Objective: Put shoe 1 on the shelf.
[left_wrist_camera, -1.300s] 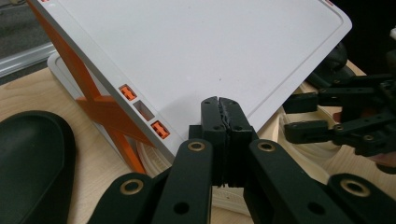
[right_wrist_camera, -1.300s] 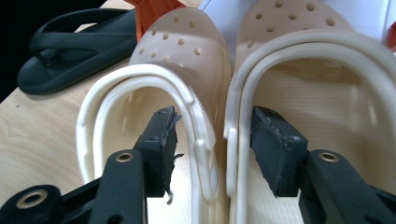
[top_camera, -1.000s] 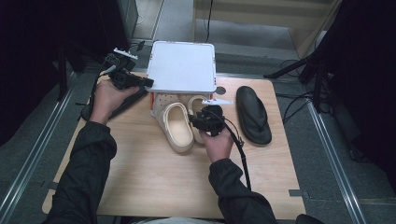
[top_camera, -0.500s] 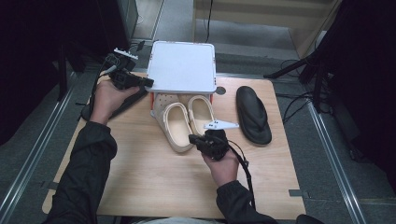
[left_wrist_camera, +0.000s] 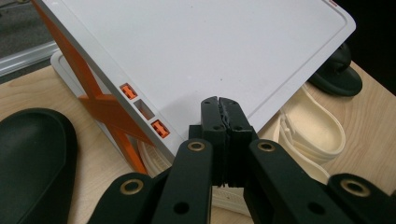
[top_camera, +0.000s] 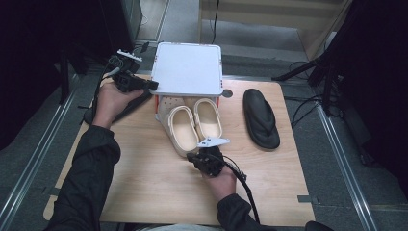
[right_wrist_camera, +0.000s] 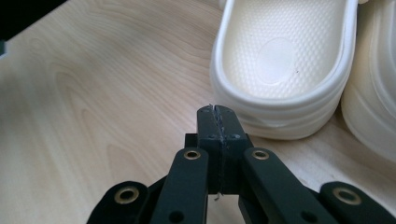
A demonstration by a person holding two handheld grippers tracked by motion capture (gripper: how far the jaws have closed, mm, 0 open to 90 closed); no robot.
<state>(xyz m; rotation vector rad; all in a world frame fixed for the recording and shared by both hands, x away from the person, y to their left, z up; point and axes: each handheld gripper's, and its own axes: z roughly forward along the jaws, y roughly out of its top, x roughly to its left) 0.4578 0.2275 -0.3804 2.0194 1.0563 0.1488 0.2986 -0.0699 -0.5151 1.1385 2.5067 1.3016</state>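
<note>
The high view looks forward and down from above the person's side, taking in the whole table (top_camera: 144, 192). The left gripper view sits close at ten o'clock, facing the white rack (left_wrist_camera: 210, 51). The right gripper view sits low at six o'clock, close to the cream clogs (right_wrist_camera: 280, 60), which all three views share.

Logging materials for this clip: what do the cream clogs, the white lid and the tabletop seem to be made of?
Cream clogs: probably moulded foam or soft plastic, matte, with a pebbled footbed and thick rounded rim.
White lid: seemingly rigid plastic, smooth and satin, with orange clips and struts along its edge.
Tabletop: light wood or wood veneer, smooth finish, with visible grain lines.
</note>
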